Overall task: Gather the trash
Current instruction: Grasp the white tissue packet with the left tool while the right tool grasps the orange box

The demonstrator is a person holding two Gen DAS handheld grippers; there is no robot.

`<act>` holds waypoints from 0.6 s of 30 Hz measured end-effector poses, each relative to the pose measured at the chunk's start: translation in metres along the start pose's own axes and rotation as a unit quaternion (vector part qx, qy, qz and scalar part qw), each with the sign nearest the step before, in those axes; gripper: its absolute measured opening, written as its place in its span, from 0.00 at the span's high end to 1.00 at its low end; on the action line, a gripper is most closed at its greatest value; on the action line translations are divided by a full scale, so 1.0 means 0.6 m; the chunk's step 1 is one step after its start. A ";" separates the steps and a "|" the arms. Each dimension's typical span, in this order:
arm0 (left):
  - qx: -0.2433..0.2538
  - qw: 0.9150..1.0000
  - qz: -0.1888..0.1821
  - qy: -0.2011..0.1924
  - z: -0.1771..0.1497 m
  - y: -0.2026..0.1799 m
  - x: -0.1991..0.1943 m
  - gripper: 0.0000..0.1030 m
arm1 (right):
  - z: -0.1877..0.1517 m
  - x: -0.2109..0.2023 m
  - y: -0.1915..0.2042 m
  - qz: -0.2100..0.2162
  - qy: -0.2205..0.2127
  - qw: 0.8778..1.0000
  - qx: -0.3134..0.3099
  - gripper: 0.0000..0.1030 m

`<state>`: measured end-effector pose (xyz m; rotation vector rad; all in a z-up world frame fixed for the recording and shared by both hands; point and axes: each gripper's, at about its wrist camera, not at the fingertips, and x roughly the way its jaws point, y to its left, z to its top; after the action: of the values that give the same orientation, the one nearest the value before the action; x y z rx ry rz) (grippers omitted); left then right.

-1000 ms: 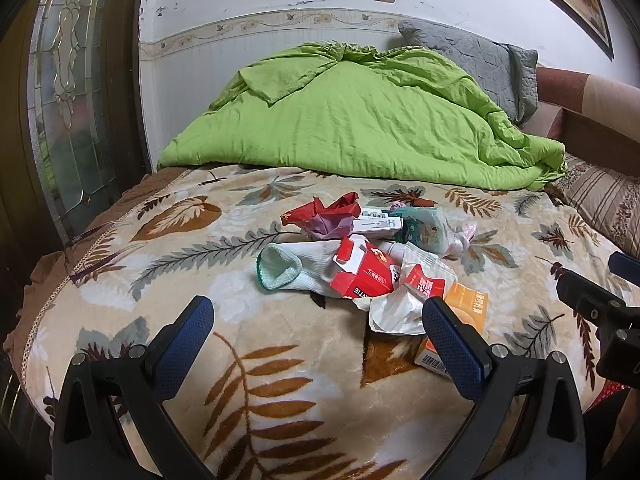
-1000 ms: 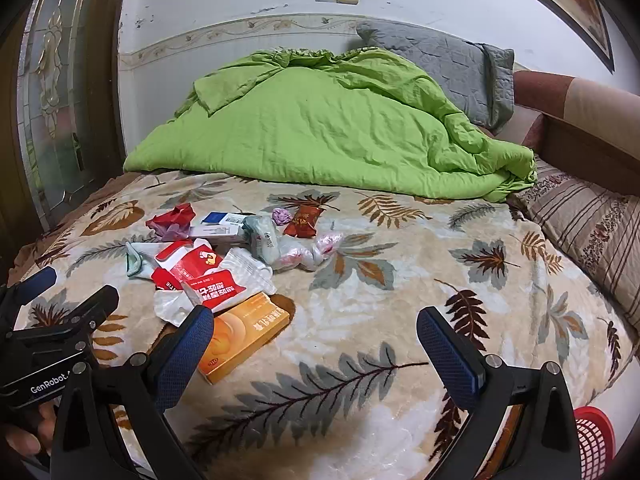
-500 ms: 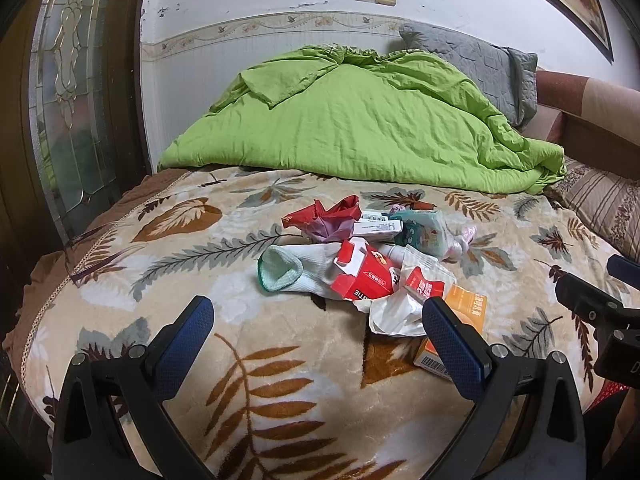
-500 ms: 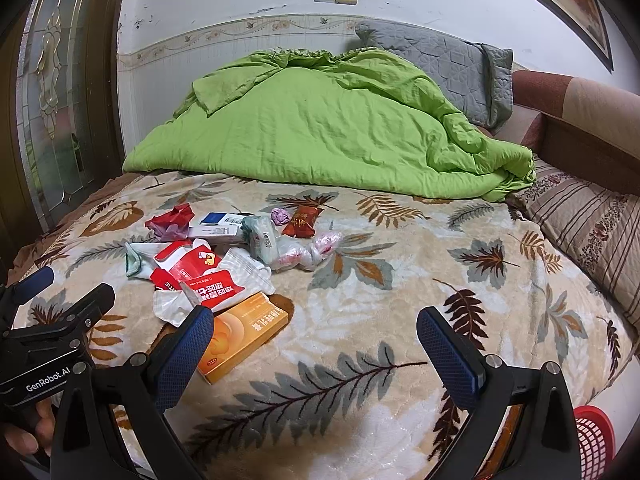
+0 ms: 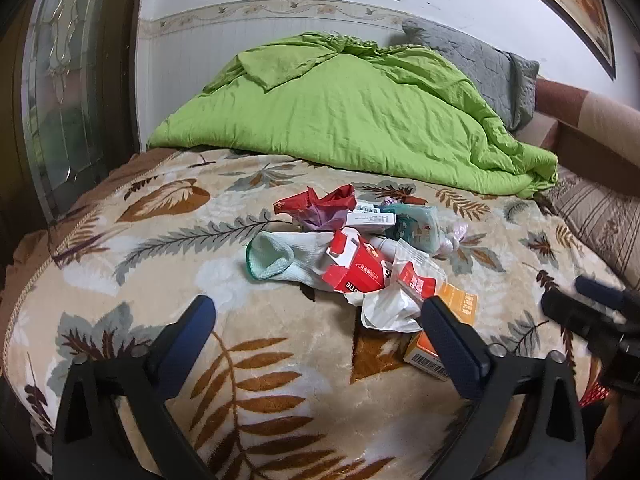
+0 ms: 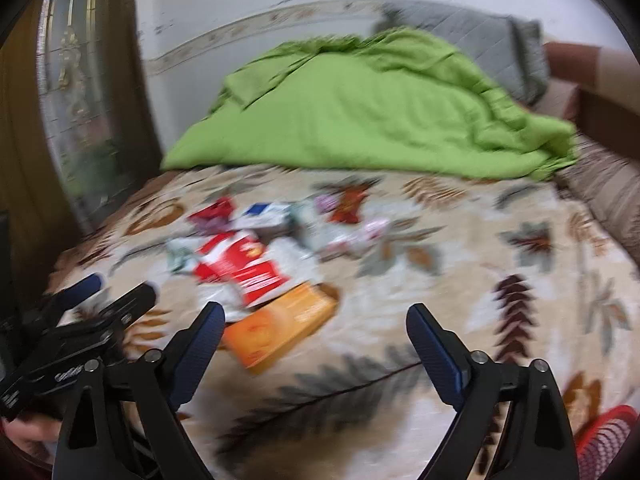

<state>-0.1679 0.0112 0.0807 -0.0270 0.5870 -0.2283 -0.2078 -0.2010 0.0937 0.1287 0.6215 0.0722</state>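
Note:
A pile of trash lies on the leaf-patterned bedspread (image 5: 168, 264): a red carton (image 5: 360, 272), an orange box (image 5: 452, 320), a crumpled white wrapper (image 5: 392, 312), a red wrapper (image 5: 316, 204), a white tube box (image 5: 370, 219), a teal packet (image 5: 416, 228) and a pale green sock (image 5: 276, 258). My left gripper (image 5: 316, 320) is open and empty, just short of the pile. My right gripper (image 6: 316, 330) is open and empty, its left finger beside the orange box (image 6: 280, 328). The right wrist view is blurred; the red carton (image 6: 240, 268) shows there.
A green duvet (image 5: 340, 112) is heaped at the back against a grey pillow (image 5: 480, 64). A striped pillow (image 5: 600, 216) lies at the right. A red basket (image 6: 604, 444) stands below the bed's right edge. A glass door (image 5: 68, 92) is on the left.
My right gripper has swung left and forward toward the orange box, blurring its view. My left gripper has barely moved. Both stay open.

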 end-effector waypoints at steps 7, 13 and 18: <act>-0.038 0.999 -0.008 0.029 -0.001 0.031 0.013 0.47 | -0.012 0.096 -0.001 0.054 0.119 0.989 0.075 0.19; -0.050 0.998 -0.007 0.027 0.000 0.048 0.010 0.47 | -0.019 0.170 0.008 0.030 0.170 0.978 0.118 0.20; -0.046 0.998 -0.023 0.033 0.000 0.045 0.014 0.47 | -0.004 0.202 0.023 0.010 0.171 0.979 0.106 0.20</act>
<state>-0.1558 0.0358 0.0735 -0.1217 0.6622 -0.2471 -0.1115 -0.1741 0.0240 0.3346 0.9718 0.0481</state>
